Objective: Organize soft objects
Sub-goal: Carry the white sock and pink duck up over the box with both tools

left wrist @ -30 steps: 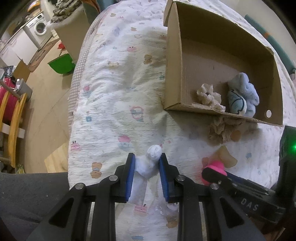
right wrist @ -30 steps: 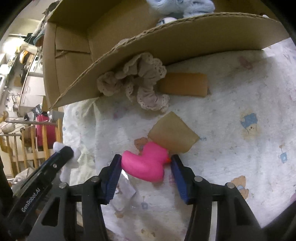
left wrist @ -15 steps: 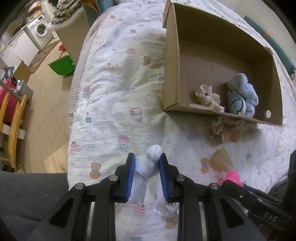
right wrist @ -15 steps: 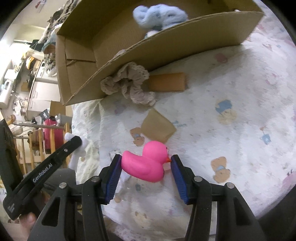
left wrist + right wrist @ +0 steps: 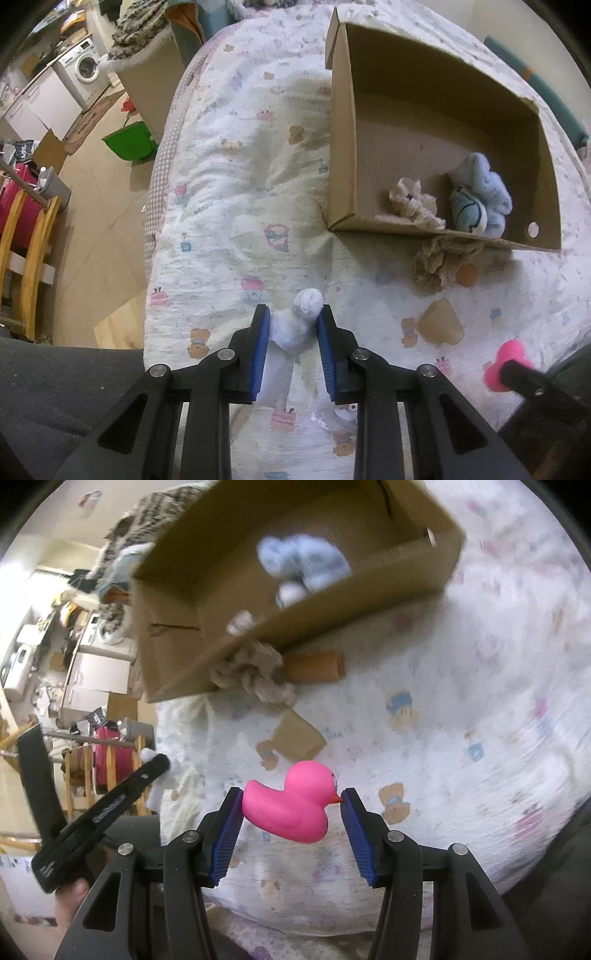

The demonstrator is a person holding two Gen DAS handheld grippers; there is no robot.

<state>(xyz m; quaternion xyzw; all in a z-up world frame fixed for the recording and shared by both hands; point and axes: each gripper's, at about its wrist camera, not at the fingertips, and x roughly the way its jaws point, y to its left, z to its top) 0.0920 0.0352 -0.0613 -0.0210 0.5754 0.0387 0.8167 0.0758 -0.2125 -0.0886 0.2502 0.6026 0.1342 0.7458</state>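
My left gripper [image 5: 293, 325] is shut on a white sock [image 5: 299, 321] and holds it above the printed bedspread [image 5: 229, 192]. My right gripper [image 5: 291, 808] is shut on a pink rubber duck [image 5: 291, 808], lifted above the bed; the duck also shows in the left wrist view [image 5: 506, 360]. An open cardboard box [image 5: 436, 88] lies ahead, holding a blue sock bundle [image 5: 478, 199] and a beige lace piece [image 5: 413, 201]. Another beige lace piece [image 5: 439, 260] and an orange tube [image 5: 314, 666] lie against the box's near wall.
A tan cardboard scrap [image 5: 439, 325] lies on the bedspread near the box. The bed edge drops to the floor on the left, with a green bin [image 5: 129, 142], a wooden rack [image 5: 26, 254] and a washing machine [image 5: 83, 70].
The right gripper has lifted the pink duck up and back from the bedspread, so the box now looks farther off. The left gripper still holds the white sock, barely moved.
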